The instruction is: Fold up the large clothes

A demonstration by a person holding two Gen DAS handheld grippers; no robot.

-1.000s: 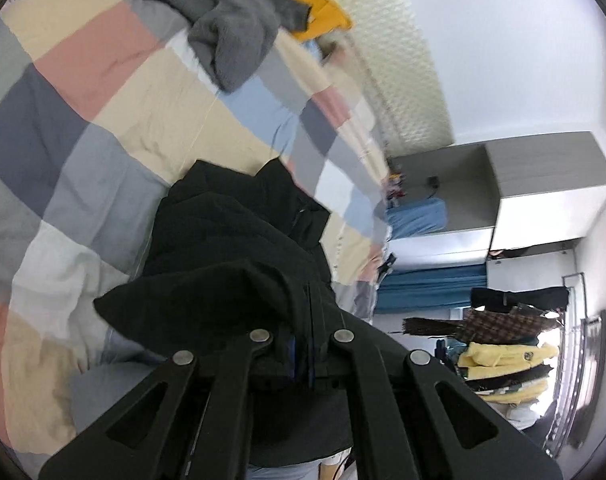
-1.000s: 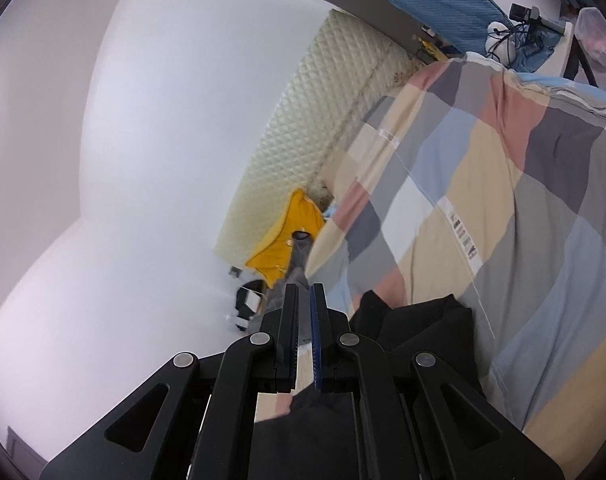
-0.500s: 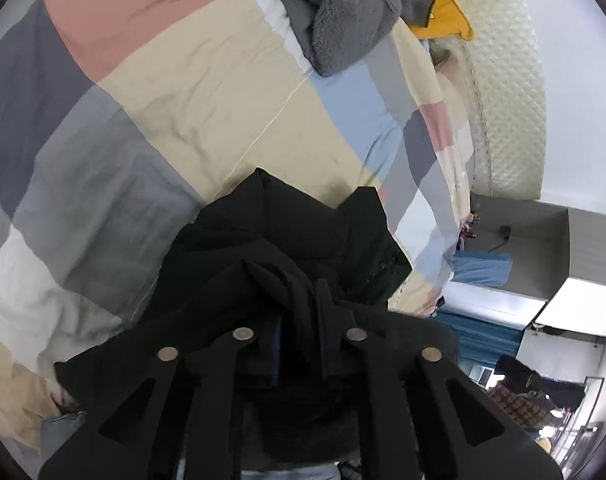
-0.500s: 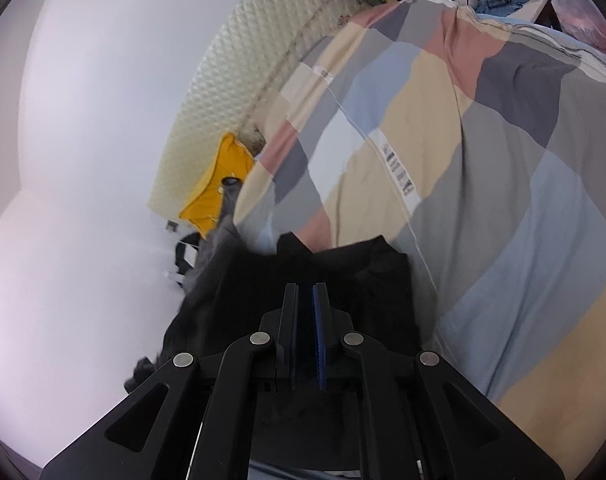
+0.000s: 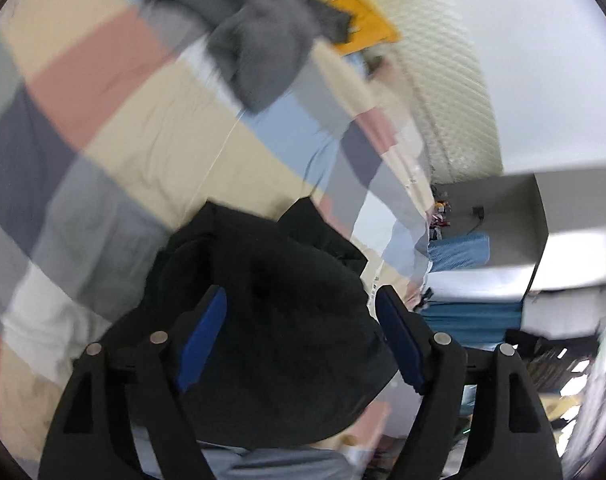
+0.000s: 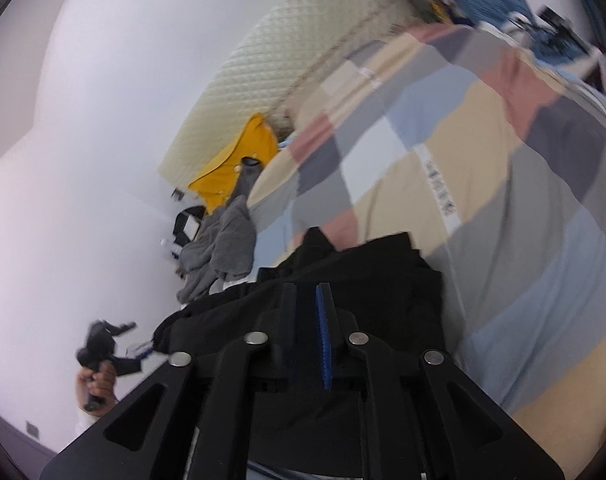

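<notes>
The bed (image 5: pixel 135 148) is covered by a patchwork quilt in beige, pink, grey and blue blocks; on it a black garment (image 5: pixel 287 320) lies bunched at 6 o'clock; a grey garment (image 5: pixel 259 48) sprawls at 12 o'clock, a yellow one (image 5: pixel 343 4) just beyond it by the quilted headboard (image 6: pixel 295 64).

Motion blur smears the checked bedspread (image 5: pixel 151 148) in both views.

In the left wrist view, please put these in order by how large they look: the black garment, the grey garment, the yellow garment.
1. black garment, largest, though it lies nearest the camera, so its true size is unsure.
2. grey garment.
3. yellow garment, smallest; partly cut off by the picture edge and the grey one.
</notes>
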